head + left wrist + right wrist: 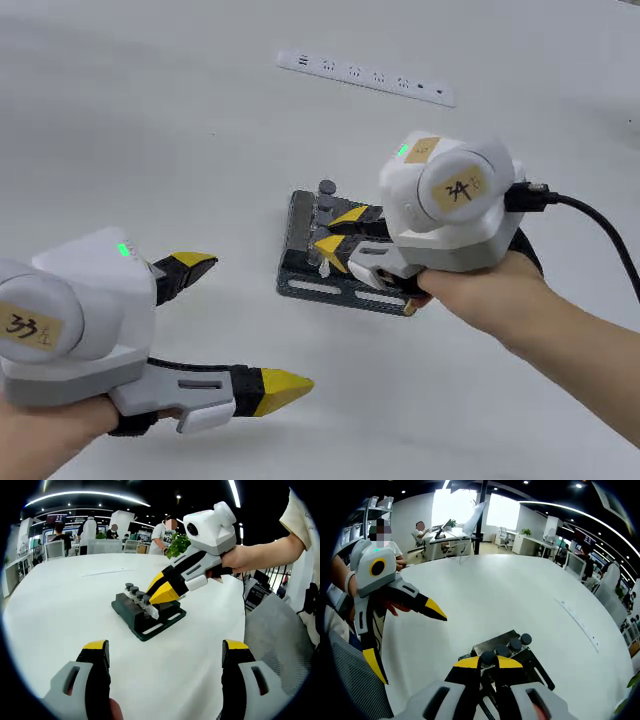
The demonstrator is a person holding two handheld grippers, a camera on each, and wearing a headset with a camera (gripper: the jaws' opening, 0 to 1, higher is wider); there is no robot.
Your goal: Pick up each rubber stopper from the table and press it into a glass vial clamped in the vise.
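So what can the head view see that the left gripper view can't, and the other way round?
Head view's extras: the white power strip at the far side of the table, the black cable on the right gripper, and the left gripper seen from outside, jaws wide open. Left gripper view's extras: the room behind, with people, desks and a green plant. Shared: the white table, the black vise with its stoppered vials, and the right gripper closed on the front stopper.
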